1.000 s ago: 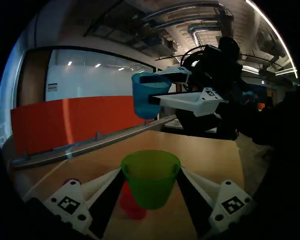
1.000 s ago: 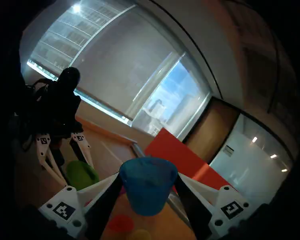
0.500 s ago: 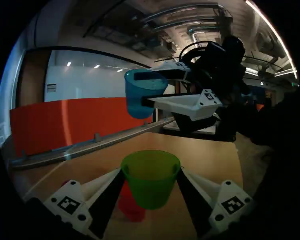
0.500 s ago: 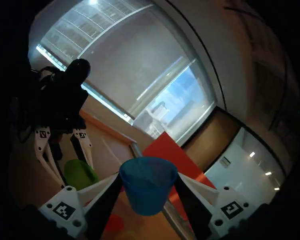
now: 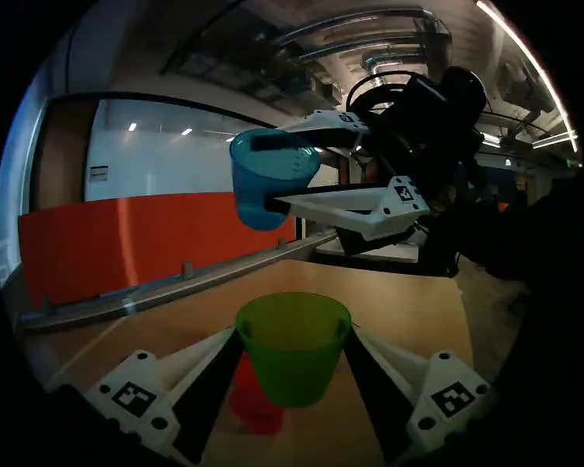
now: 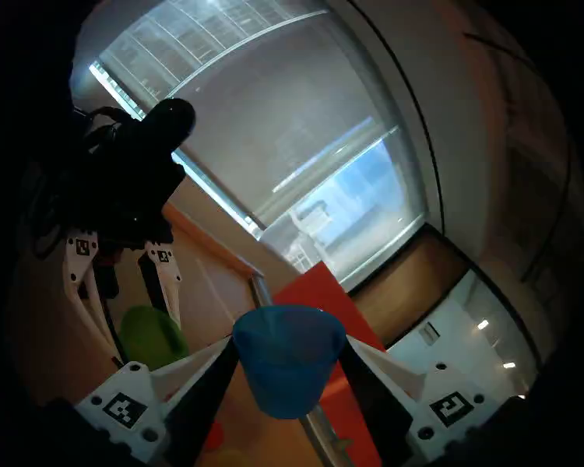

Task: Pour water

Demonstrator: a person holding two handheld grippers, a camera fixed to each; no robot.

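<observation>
Left tool (image 5: 292,336) clamps the green cup (image 5: 293,370), right tool (image 6: 288,352) the blue cup (image 6: 288,377), mid-wall; thin plastic, probably light, slippery, easily squeezed.

Dim fisheye-bent views, lit by window (image 6: 346,210) glare and ceiling strips (image 5: 525,56)

No lettering is readable; the wall notice (image 5: 101,172) is blurred.

green cup (image 5: 293,354), blue cup (image 6: 288,359), red cup (image 5: 253,395)
</observation>
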